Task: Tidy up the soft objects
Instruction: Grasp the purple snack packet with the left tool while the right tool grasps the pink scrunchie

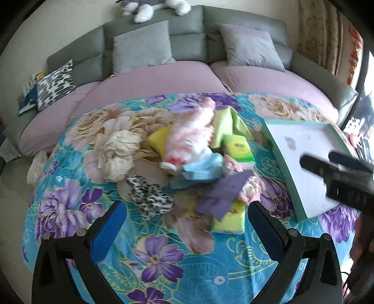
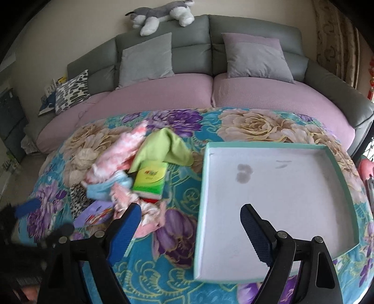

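Observation:
A heap of soft things lies on the flowered blanket (image 1: pixel 177 259): a cream ruffled cloth (image 1: pixel 119 154), a pink-white fluffy cloth (image 1: pixel 191 135), a green cloth (image 1: pixel 229 124), a light blue cloth (image 1: pixel 201 168), a purple cloth (image 1: pixel 226 191), a leopard-print scrunchie (image 1: pixel 149 196) and green-yellow packs (image 1: pixel 238 149). To its right lies a white tray with a teal rim (image 2: pixel 292 198), holding nothing. My left gripper (image 1: pixel 187 205) hangs open above the near side of the heap. My right gripper (image 2: pixel 190 208) stands open over the tray's left rim, nothing between its fingers.
Behind the blanket stands a grey sofa with lilac seat covers (image 2: pixel 163 93), grey cushions (image 2: pixel 147 60) and a spotted cushion (image 2: pixel 72 91). A plush dog (image 2: pixel 161 16) lies on the backrest. A curtain (image 2: pixel 336 39) hangs at the right.

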{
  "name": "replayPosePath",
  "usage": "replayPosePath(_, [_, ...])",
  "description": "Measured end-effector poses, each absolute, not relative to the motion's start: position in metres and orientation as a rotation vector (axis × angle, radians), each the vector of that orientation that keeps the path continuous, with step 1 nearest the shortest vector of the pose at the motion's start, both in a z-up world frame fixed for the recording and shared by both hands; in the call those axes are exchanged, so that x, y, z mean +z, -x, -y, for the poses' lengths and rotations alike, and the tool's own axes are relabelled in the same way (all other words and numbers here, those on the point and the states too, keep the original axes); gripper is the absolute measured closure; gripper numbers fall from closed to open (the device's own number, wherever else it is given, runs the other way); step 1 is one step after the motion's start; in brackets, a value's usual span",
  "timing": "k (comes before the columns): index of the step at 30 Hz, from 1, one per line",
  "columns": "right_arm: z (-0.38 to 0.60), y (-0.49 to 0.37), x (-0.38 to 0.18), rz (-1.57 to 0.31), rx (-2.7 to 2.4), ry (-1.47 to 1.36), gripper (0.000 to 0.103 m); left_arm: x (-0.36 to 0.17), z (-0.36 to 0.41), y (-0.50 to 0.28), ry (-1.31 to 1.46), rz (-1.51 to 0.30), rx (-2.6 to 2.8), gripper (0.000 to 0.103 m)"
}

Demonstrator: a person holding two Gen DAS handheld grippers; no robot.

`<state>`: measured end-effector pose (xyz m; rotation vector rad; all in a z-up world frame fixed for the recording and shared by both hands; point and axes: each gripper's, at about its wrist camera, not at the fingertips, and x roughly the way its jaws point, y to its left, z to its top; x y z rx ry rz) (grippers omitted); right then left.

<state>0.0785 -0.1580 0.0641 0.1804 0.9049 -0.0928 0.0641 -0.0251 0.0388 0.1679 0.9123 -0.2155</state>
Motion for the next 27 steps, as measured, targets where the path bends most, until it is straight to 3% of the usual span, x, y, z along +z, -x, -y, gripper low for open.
replayPosePath(6, [0.164, -0.088, 0.061, -0.899, -0.088, -0.197, 0.014, 0.027, 0.045, -0.075, -0.193, -0.909, -0.218, 0.001])
replayPosePath(7, [0.164, -0.090, 0.060, -0.898, -0.086, -0.195, 0.014, 0.025, 0.048, -0.078, -0.192, -0.914, -0.215, 0.009])
replayPosePath(8, [0.164, -0.091, 0.060, -0.893, -0.087, -0.193, 0.014, 0.022, 0.051, -0.082, -0.189, -0.926, -0.210, 0.026])
replayPosePath(10, [0.165, -0.091, 0.060, -0.877, -0.097, -0.189, 0.014, 0.014, 0.055, -0.091, -0.178, -0.966, -0.203, 0.041])
replayPosePath(13, [0.168, -0.093, 0.057, -0.870, -0.123, -0.185, 0.014, 0.007, 0.057, -0.095, -0.169, -0.966, -0.186, 0.045])
replayPosePath(15, [0.170, -0.094, 0.052, -0.875, -0.115, -0.200, 0.014, 0.007, 0.057, -0.094, -0.162, -0.949, -0.207, 0.061])
replayPosePath(18, [0.167, -0.097, 0.042, -0.901, -0.106, -0.202, 0.014, 0.008, 0.053, -0.093, -0.135, -0.930, -0.214, 0.076])
replayPosePath(19, [0.166, -0.098, 0.039, -0.906, -0.096, -0.203, 0.014, 0.009, 0.051, -0.093, -0.129, -0.927, -0.218, 0.089])
replayPosePath(27, [0.130, -0.099, 0.027, -0.922, 0.033, -0.173, 0.015, 0.027, 0.027, -0.081, -0.036, -0.855, -0.254, 0.093])
